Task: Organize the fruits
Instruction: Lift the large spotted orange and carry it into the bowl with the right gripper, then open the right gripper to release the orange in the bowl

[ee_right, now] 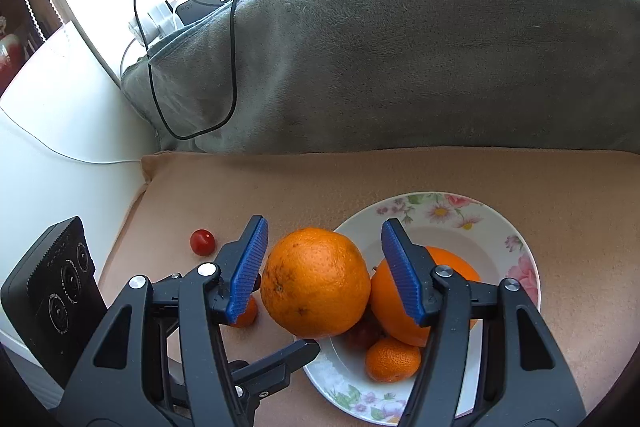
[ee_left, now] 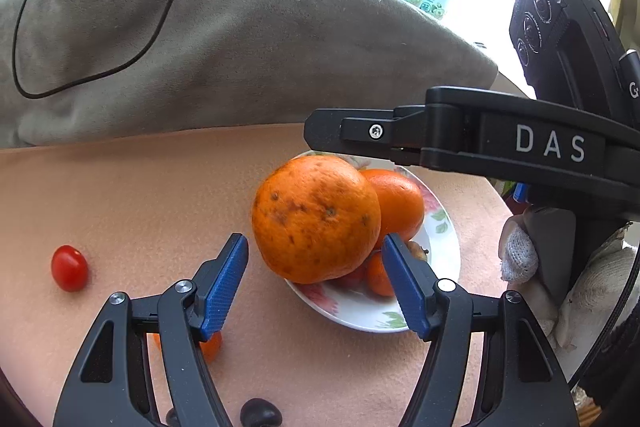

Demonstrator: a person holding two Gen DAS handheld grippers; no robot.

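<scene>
Beige cloth covers the tabltop (ee_right: pixel 400 175), with a grey blanket (ee_right: pixel 400 47) at 12 o'clock. Both claws, left claw (ee_left: pixel 316 285) and right claw (ee_right: pixel 322 269), stand apart, clamping nothing. A large orange (ee_right: pixel 316 283) is round, with no clear long axis, and sits on the floral plate (ee_right: pixel 516 247) rim at its 9 o'clock. Only the right wrist view shows the small mandarin (ee_right: pixel 392 359) whole; the left wrist view alone shows dark fruit (ee_left: pixel 260 413) at 6 o'clock. A cherry tomato (ee_left: pixel 69 268) lies off the plate.

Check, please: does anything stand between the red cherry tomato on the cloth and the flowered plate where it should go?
Yes. The large orange is at the plate's left edge, right on the line from the cherry tomato. Behind it, a second orange and a small mandarin fill the plate's near part; only the far part is bare.
</scene>
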